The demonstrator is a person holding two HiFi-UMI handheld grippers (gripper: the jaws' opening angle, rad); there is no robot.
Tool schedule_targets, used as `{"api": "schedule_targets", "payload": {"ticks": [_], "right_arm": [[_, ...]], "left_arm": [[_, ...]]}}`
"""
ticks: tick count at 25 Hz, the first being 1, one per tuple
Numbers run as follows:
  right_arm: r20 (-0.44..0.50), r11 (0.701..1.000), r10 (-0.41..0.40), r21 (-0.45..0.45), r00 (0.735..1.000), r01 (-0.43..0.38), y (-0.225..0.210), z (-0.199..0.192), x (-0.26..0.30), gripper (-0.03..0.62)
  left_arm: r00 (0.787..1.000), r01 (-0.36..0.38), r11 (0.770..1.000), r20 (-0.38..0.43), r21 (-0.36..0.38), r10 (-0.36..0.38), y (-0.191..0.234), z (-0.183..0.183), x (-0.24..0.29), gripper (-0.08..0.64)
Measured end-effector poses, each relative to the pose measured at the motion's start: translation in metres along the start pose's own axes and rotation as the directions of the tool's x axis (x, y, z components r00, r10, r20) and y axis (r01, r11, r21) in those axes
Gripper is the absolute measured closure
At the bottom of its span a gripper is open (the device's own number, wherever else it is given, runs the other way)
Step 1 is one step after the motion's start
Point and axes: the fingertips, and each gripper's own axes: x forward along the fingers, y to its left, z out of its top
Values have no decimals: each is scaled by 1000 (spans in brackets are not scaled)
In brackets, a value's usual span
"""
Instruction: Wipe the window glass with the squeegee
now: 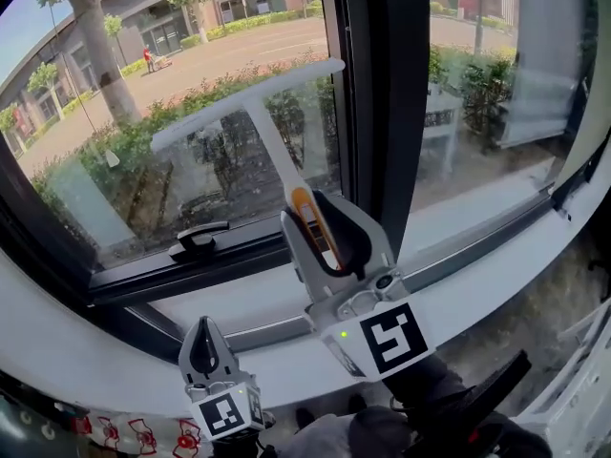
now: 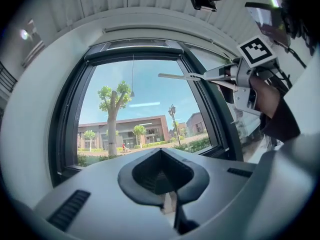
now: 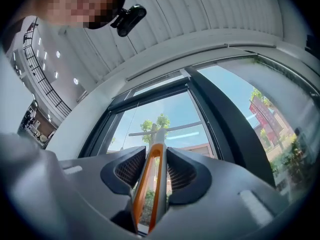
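My right tool point(image 1: 326, 233) is clamped on the squeegee point(image 1: 270, 139), one pad pressing each side of its handle. The squeegee is a pale T. It has a long white blade bar across the top, a slim pale shaft, and an orange-edged grip with a slot down its middle. It is held up in front of the window glass point(image 1: 143, 175) of the left pane, with the bar tilted so its right end sits higher, near the dark window frame point(image 1: 382, 84). I cannot tell whether the blade touches the pane.

My left tool point(image 1: 203, 349) hangs low by the sill point(image 1: 86, 351), its jaws closed on nothing.

Only the head view shows the black latch point(image 1: 199, 240) under the blade. Only my right tool's view shows the slotted grip between the ribbed pads. My left tool's view shows the right tool from the side, with its marker cube point(image 2: 256, 51) and the squeegee sticking out towards the pane.
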Motion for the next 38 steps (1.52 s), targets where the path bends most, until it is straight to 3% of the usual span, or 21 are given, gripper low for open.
{"api": "schedule_targets", "payload": {"ticks": [5, 11, 24, 33, 38], "right_arm": [[74, 998, -50, -28, 996, 52, -13, 25, 51, 462], [68, 994, -103, -28, 992, 105, -29, 18, 83, 462], [64, 994, -112, -3, 992, 112, -60, -5, 115, 462], [78, 990, -132, -40, 988, 135, -63, -3, 123, 462], [78, 990, -132, -40, 988, 136, -64, -5, 122, 462]], "left_arm": [[999, 45, 999, -1, 0, -45, 14, 0, 19, 561], [998, 68, 998, 1, -5, -68, 25, -4, 36, 561], [998, 62, 998, -15, 3, -62, 34, -13, 65, 561], [999, 29, 999, -21, -15, -30, 33, -9, 72, 561], [999, 46, 999, -28, -8, -46, 31, -13, 74, 561]]}}
